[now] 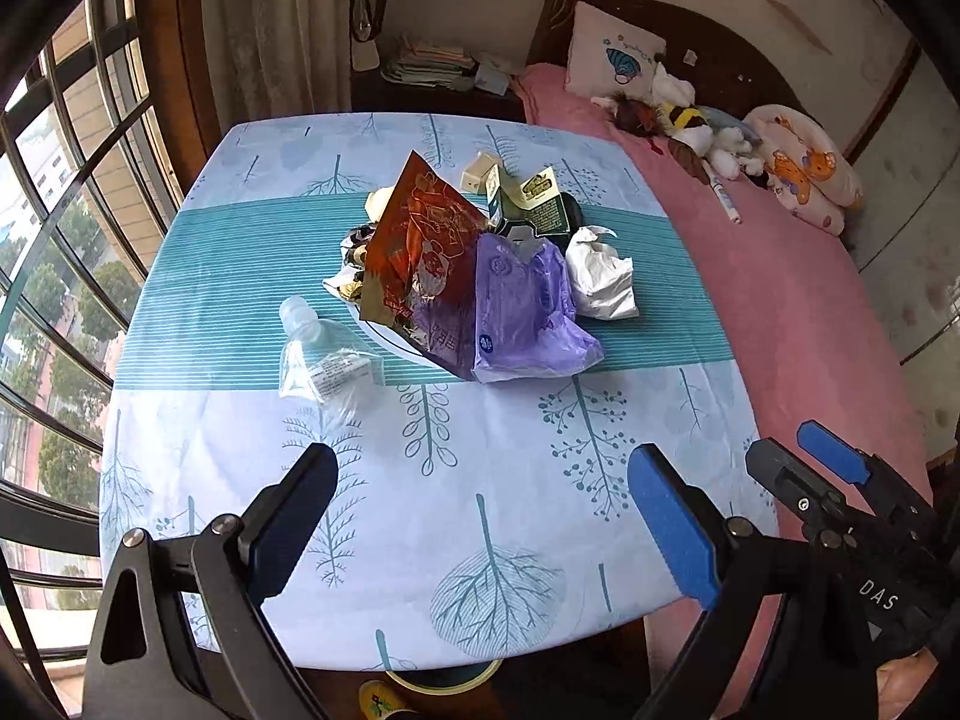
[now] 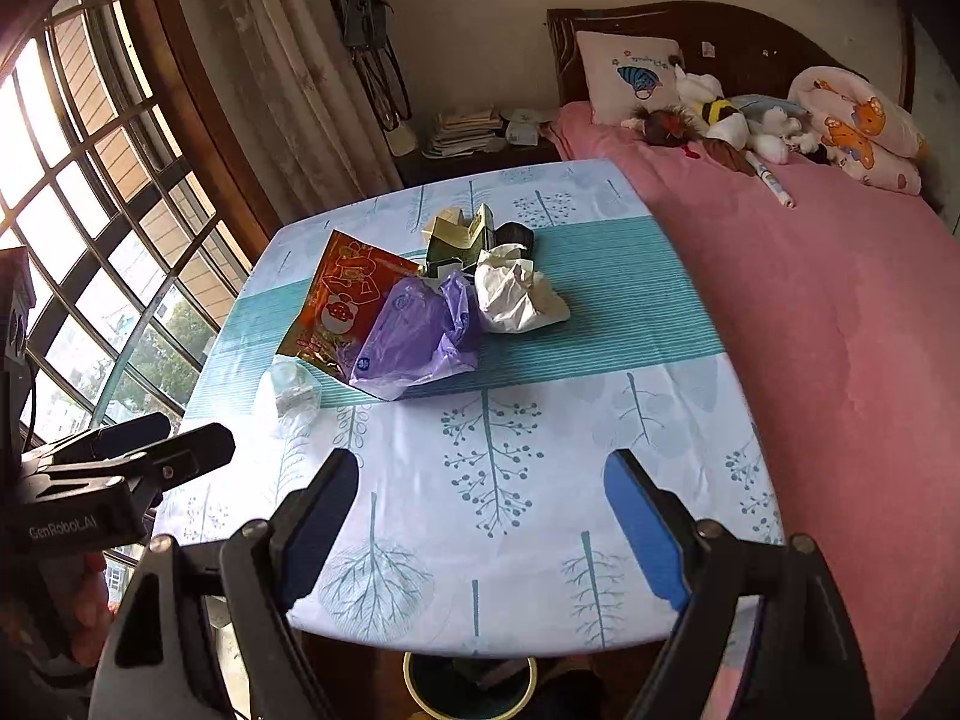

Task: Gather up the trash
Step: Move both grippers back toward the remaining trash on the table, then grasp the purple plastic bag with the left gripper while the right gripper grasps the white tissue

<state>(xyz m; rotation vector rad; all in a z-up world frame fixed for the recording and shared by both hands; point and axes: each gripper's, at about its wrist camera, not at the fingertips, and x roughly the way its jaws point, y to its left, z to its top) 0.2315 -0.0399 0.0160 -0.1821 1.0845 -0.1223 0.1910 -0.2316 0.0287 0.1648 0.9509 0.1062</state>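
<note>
A heap of trash lies mid-table: a red snack bag (image 1: 420,240) (image 2: 342,306), a purple plastic bag (image 1: 522,312) (image 2: 420,336), crumpled white paper (image 1: 600,276) (image 2: 516,294), a green carton (image 1: 540,204) (image 2: 462,240) and a clear crushed bottle (image 1: 318,354) (image 2: 291,390). The wrappers rest partly on a white plate (image 1: 384,339). My left gripper (image 1: 483,459) hovers open over the near part of the table, with nothing between its fingers. My right gripper (image 2: 483,462) is open too and empty, beside the left one and short of the heap.
The table (image 1: 240,276) wears a blue-and-white tree-print cloth. A pink bed (image 2: 840,330) with pillows and plush toys borders its right side. A round bin (image 2: 468,684) stands on the floor under the near edge. A barred window (image 2: 90,210) is at left.
</note>
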